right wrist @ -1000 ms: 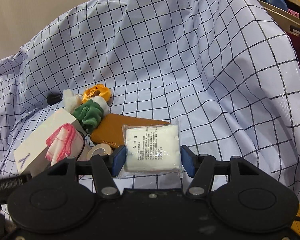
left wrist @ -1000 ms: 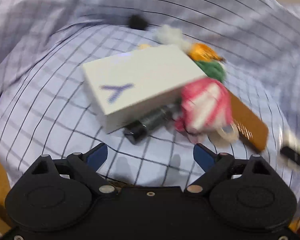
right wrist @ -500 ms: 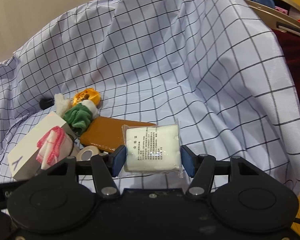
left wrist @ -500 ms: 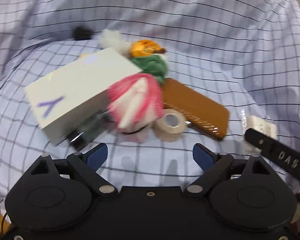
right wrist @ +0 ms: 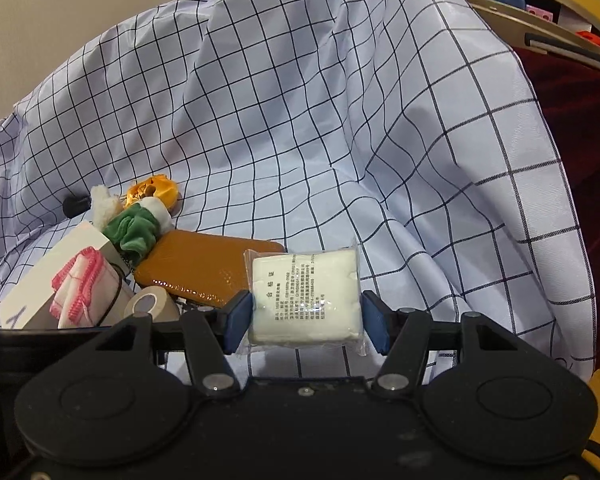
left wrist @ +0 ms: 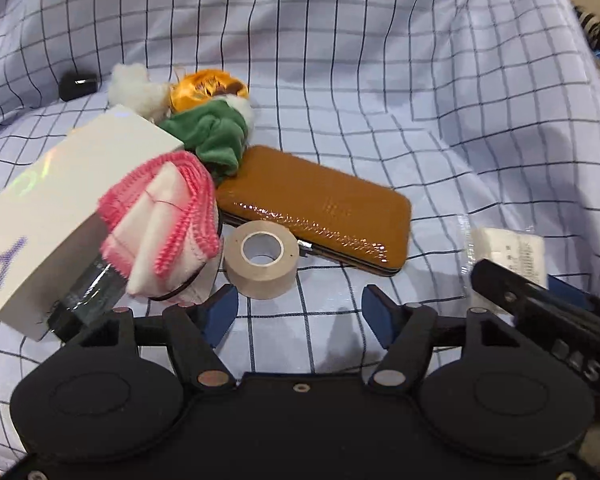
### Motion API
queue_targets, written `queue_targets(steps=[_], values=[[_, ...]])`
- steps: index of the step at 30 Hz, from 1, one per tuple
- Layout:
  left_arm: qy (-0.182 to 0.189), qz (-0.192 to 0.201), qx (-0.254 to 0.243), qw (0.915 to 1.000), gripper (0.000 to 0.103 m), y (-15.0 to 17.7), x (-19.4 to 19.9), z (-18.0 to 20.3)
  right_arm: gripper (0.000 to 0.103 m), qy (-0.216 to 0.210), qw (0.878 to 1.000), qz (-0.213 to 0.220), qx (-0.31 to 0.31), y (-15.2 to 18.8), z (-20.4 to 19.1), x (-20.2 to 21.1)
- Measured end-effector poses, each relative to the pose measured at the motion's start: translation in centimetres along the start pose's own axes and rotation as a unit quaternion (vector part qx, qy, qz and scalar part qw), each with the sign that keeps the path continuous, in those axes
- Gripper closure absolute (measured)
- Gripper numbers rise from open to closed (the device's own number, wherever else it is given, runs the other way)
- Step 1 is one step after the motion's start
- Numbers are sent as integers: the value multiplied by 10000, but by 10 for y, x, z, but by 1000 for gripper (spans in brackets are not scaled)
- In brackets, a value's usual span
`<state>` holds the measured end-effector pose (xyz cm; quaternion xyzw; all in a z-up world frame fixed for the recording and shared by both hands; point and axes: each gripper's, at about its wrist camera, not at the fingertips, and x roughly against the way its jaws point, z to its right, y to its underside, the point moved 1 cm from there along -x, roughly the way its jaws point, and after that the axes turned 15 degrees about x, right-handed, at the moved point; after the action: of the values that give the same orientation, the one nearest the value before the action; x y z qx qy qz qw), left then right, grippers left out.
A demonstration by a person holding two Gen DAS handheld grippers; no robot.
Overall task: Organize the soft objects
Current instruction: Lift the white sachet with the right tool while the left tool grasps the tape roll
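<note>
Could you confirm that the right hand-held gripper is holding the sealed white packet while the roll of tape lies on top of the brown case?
Not quite: the roll of tape lies on the checked cloth beside the brown case, as the left wrist view shows. The right hand-held gripper does hold the sealed white packet.

Both wrist cams look steeply down at checked cloth (left wrist: 340,80), close. Left sits left of right; both share wallet (left wrist: 320,208) (right wrist: 204,268) clutter.
</note>
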<state>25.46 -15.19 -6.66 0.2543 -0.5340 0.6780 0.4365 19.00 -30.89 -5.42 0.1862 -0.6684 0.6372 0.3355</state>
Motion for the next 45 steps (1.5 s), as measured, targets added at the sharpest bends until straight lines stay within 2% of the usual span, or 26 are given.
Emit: queue_targets(steps=[10, 14, 20, 21, 25, 31, 37, 40, 45], values=[[-220, -10, 260, 9994, 37, -9, -24, -4, 44, -66, 9999, -90, -97, 4, 5, -9], [-208, -21, 18, 9998, 36, -3, -23, 2, 44, -93, 9998, -94, -151, 4, 6, -11], [690, -469, -265, 9962, 38, 6, -8, 3, 43, -35, 9995, -16, -315, 3, 15, -5], [718, -469, -250, 9960, 37, 6, -7, 2, 43, -29, 9994, -9, -352, 3, 16, -4], [14, -27, -232, 9997, 36, 1, -6, 1, 43, -17, 9994, 4, -343, 4, 17, -2], [-252, -106, 23, 9996, 35, -10, -25, -10, 43, -73, 9995, -24, -299, 6, 13, -3], [-216, 2, 11, 9998, 35, -12, -29, -4, 44, -82, 9997, -62, -232, 6, 10, -3], [-64, -93, 73, 9999, 36, -11, -26, -3, 44, -56, 9997, -79, -220, 6, 10, -3], [-75, -48, 3, 10000, 37, -9, -26, -1, 44, -86, 9997, -73, -214, 6, 7, 2]])
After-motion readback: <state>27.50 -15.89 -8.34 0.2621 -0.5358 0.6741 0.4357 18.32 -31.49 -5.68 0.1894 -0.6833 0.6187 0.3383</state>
